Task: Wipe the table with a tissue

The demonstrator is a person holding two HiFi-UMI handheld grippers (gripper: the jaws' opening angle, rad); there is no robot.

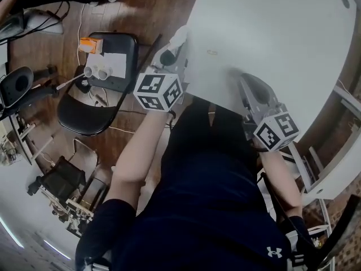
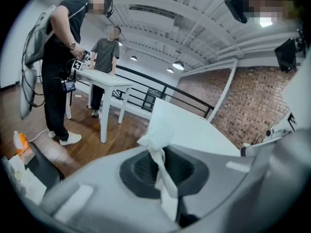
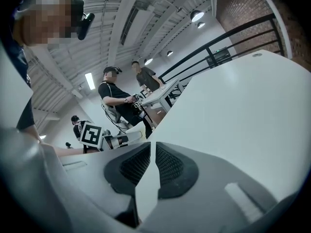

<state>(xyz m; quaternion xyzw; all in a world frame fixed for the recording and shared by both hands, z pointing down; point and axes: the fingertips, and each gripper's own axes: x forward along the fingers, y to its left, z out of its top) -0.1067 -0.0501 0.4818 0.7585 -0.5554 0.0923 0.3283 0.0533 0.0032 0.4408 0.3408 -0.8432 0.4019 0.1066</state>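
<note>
A white tissue (image 2: 154, 139) sticks up crumpled from between the pads of my left gripper (image 2: 158, 152), which is shut on it. In the head view this left gripper (image 1: 172, 52) hangs at the near left edge of the white table (image 1: 271, 38), with the tissue (image 1: 179, 37) at its tip by the table edge. My right gripper (image 1: 243, 82) is over the table's near side. In its own view the right gripper (image 3: 151, 147) has its jaws together with nothing between them, and the bare table (image 3: 243, 115) lies beyond.
A black chair (image 1: 107, 66) left of the table carries an orange box (image 1: 90, 44) and white items. Cables and stands lie on the wooden floor (image 1: 141, 16). Two people stand at another white table (image 2: 104, 79); behind it are a black railing (image 2: 146, 89) and a brick wall (image 2: 252, 101).
</note>
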